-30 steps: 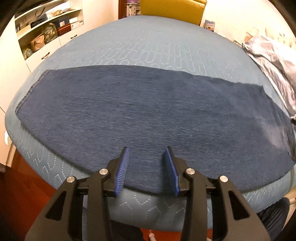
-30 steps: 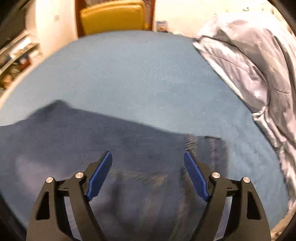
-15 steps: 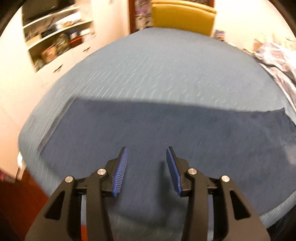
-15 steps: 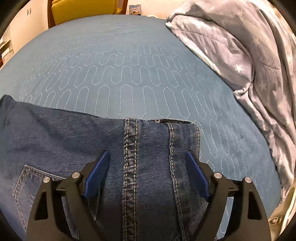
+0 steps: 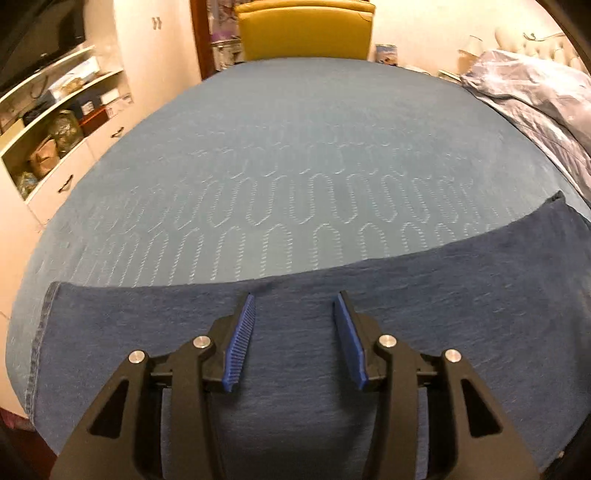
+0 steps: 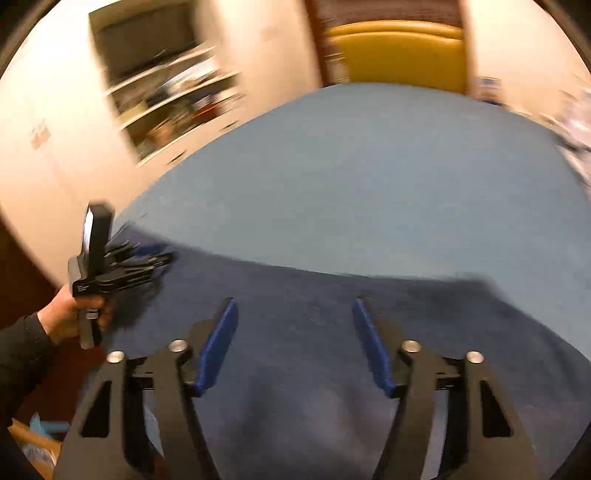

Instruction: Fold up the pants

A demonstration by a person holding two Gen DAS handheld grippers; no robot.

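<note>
I am holding my left gripper (image 5: 293, 314) over the pants (image 5: 295, 369), its blue pads (image 5: 240, 347) parted and still easing wider with only flat denim beneath them, nothing pinched. My right gripper (image 6: 291, 325) is sweeping across fast, so its view is smearing; half a second ago it was hanging over the stitched waistband, and now it is looking along plain leg cloth towards my left hand (image 6: 70, 317). Its jaws are narrowing, yet they are gripping nothing either. The pants are lying stretched out in one long band along the near edge of the bed (image 5: 295, 147), hem (image 5: 40, 339) off to the left. I judge both tools are shifting towards the leg end, so a lengthwise fold is being set up, not yet begun. Beyond the quilted cover, the yellow chair (image 5: 303, 29) and the shelves (image 5: 62, 110) are standing at the back.
</note>
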